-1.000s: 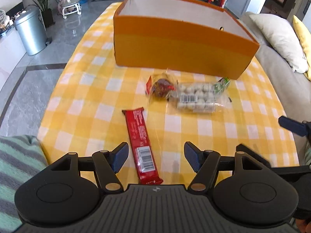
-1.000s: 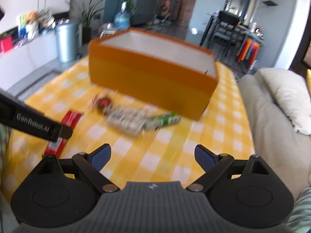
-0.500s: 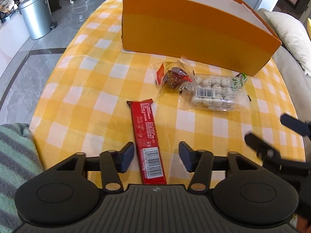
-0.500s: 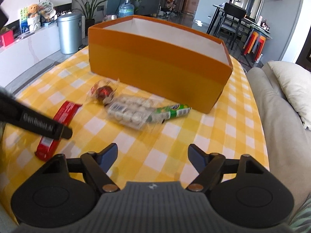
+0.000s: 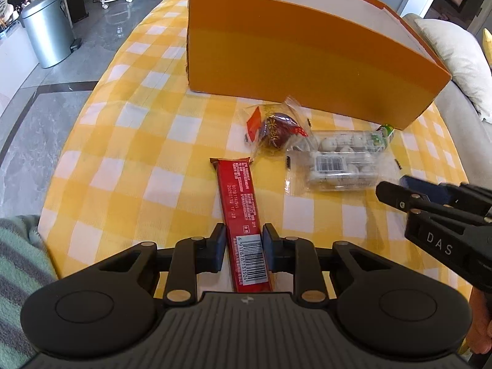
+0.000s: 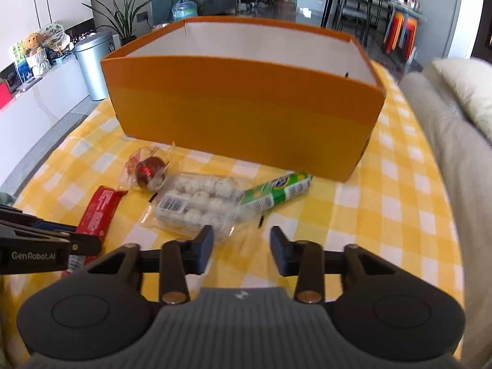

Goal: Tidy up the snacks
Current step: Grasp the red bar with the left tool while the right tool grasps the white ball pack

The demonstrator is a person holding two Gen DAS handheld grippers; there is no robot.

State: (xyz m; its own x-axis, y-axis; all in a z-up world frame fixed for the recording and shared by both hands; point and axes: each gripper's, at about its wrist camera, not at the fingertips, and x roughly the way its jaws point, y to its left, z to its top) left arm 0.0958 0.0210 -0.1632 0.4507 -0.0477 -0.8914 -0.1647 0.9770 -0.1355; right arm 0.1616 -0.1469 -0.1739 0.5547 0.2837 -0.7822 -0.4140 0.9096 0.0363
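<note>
At the bottom centre of the left view, the left tongs (image 5: 243, 247) clamp the barcode end of a red chocolate bar (image 5: 241, 212) lying on the checked counter (image 5: 123, 166); half a second ago they stood apart. The right tongs (image 6: 242, 249) hang apart before a clear tray of white candy balls (image 6: 196, 204). Only the right view shows the green roll (image 6: 276, 191) fully, and the orange box's (image 6: 246, 117) white inside.

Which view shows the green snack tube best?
The right wrist view: the green snack tube lies nearly full length beside the clear pack of white balls. In the left wrist view only its tip peeks out behind that pack, near the orange box.
</note>
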